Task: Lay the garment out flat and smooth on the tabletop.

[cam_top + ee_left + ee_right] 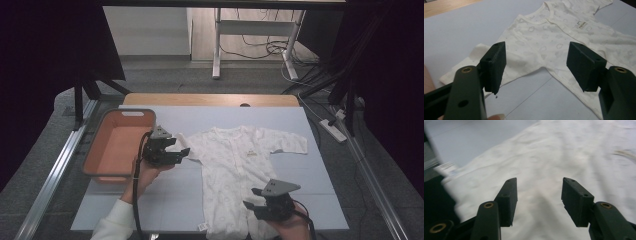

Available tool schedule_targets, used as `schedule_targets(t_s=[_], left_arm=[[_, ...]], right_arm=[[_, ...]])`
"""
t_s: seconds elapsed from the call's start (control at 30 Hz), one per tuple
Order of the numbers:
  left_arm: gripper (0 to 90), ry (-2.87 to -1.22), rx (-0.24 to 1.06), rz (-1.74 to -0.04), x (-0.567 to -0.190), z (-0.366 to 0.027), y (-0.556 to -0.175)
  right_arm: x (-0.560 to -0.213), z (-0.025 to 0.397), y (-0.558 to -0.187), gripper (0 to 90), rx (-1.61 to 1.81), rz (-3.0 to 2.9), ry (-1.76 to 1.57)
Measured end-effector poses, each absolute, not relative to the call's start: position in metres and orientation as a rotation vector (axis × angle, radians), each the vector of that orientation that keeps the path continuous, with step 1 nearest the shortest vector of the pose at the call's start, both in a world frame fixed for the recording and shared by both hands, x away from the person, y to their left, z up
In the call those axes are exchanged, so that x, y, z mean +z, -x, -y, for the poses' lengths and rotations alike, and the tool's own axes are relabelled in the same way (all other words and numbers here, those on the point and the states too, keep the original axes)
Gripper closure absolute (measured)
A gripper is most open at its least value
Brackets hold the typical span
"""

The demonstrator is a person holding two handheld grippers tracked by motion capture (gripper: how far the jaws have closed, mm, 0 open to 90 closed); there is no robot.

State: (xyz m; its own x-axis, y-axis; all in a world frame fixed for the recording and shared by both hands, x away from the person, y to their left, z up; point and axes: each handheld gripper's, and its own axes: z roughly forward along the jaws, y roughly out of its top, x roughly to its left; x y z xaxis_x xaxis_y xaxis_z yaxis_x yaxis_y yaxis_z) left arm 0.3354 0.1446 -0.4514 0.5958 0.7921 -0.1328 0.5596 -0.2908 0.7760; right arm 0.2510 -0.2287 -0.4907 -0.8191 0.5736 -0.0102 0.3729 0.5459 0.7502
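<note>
A: How does the baby garment (235, 170) look?

B: It is cream-white, with a faint printed pattern. It lies flat, front side up, on the pale blue sheet (280, 120) in the middle of the table. Both short sleeves are spread out to the sides. A row of snaps runs down the front, there is a small label on the chest, and a tag sits at the bottom hem.

A: How many things do you count?

B: One garment, one basket (117, 145), two grippers. The basket is orange inside with a grey rim and stands at the left edge of the sheet, apart from the garment.

A: And the grippers?

B: The left gripper (182, 152) is at the garment's left sleeve. Its jaws stand wide apart and nothing is between them; in the left gripper view (536, 67) the sleeve lies just under them. The right gripper (251, 205) is over the lower part of the garment, near the hem. Its jaws are also spread and hold nothing.

A: Is something in the way?

B: No, the sheet around the garment is free.
</note>
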Motion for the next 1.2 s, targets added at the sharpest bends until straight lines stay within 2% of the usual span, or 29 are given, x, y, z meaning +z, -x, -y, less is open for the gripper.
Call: schedule_targets(t_s=[0.17,0.53,0.93,1.2], left_arm=[[32.8,-1.992,0.347,-1.074,-0.453,-0.144,-0.336],[32.7,-1.994,0.347,-1.070,-0.453,-0.142,-0.336],[32.6,-1.999,0.345,-1.066,-0.454,-0.140,-0.337],[32.6,-2.010,0.346,-1.065,-0.456,-0.138,-0.337]], right_arm=[[-0.493,0.245,-0.283,45.4,1.127,-2.455,-0.934],[-0.493,0.269,-0.326,45.3,1.068,-2.339,-1.064],[-0.495,0.311,-0.400,44.1,0.968,-2.192,-1.275],[-0.502,0.310,-0.428,43.9,0.899,-2.219,-1.298]])
